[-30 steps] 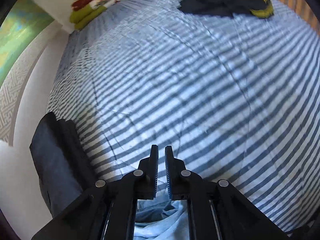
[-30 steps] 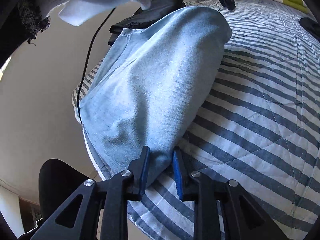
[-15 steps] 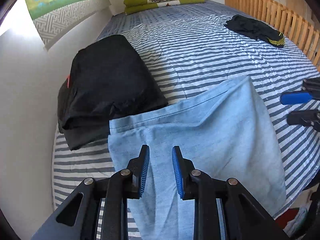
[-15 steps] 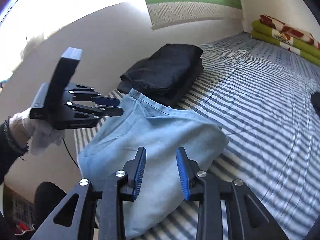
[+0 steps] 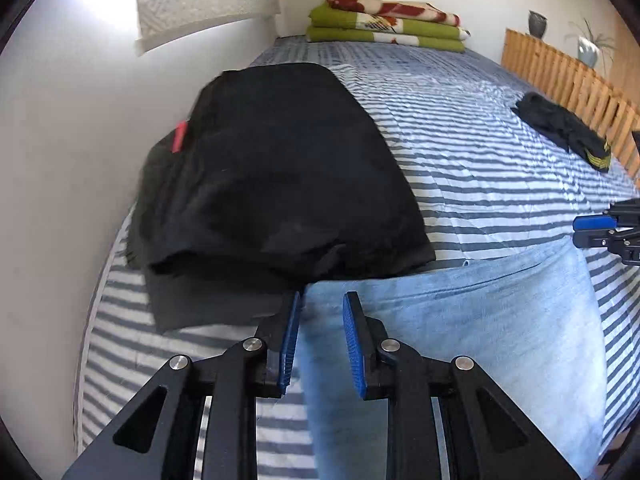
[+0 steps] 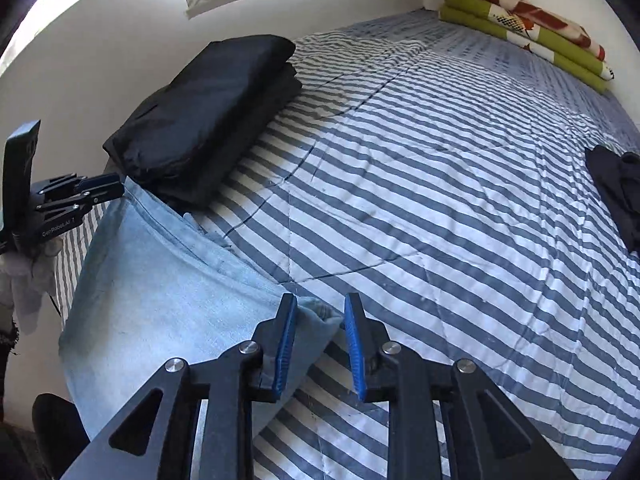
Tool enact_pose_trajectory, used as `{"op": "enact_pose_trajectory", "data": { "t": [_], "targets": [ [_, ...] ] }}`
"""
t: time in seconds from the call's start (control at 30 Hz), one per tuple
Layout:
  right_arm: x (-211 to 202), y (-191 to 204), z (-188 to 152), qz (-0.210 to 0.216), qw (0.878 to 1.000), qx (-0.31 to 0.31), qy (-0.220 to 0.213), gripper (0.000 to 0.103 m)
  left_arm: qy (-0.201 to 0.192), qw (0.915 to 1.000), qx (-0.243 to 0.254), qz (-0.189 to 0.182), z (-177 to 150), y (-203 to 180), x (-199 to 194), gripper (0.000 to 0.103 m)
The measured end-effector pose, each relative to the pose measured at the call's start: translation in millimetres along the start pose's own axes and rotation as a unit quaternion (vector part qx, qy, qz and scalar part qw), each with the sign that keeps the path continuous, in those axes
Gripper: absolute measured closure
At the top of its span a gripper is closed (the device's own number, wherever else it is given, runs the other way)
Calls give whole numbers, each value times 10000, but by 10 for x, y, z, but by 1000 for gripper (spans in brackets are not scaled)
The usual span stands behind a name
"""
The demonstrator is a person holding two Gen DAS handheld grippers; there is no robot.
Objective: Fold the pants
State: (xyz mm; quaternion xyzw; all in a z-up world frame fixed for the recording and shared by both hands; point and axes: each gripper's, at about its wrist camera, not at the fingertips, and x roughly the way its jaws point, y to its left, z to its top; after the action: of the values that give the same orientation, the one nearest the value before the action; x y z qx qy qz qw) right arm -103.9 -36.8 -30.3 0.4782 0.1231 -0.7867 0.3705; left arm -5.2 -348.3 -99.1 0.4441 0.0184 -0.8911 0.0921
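The light blue pants lie folded flat on the striped bed cover, at its near corner against the stack of folded black clothes. My left gripper hovers open over the pants' far left corner, next to the black stack. From the right wrist view the left gripper shows at that corner, held by a white-gloved hand. My right gripper straddles the far right corner of the pants. Its jaws are closing with the cloth tip between them, and the pads still stand apart from it.
Folded green and red blankets lie at the bed's far end. A loose black garment rests near the wooden slatted rail on the right. A white wall runs close along the left. The black stack borders the pants.
A second ago the right gripper held the pants up and the left was over bare bed. The pants now lie flat, released, and both grippers have moved to their far corners.
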Motion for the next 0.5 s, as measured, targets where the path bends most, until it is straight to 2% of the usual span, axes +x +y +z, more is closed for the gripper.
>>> {"op": "enact_pose_trajectory", "data": {
  "t": [0.07,0.23,0.3,0.37,0.4,0.43,0.5],
  "targets": [
    [-139,43,-61,66,9999,-34,-129,82,-32,9999,-90,-80,-84,70,-154,78],
    [-303,282,-351,677,9973,-33,-277,80,108,9986,-211,-465,-607,15,-537,74],
    [-277,474,-397,561,9970,-391,-372,80,183,9974,-185,-675,-850,-152,-670,74],
    [-98,590,-361,583,9966,-553,-183,80,208,9951,-63,-963,-1070,-379,-802,74],
    [0,619,-348,427,9971,-615,-127,80,223,9942,44,-1053,-1165,-484,-827,74],
    [118,639,-345,220,9971,-721,-80,79,238,9935,141,-1107,-1238,-566,-822,74],
    [385,648,-400,26,9963,-819,245,79,505,9946,65,-904,-1361,-602,-632,72]
  ]
}}
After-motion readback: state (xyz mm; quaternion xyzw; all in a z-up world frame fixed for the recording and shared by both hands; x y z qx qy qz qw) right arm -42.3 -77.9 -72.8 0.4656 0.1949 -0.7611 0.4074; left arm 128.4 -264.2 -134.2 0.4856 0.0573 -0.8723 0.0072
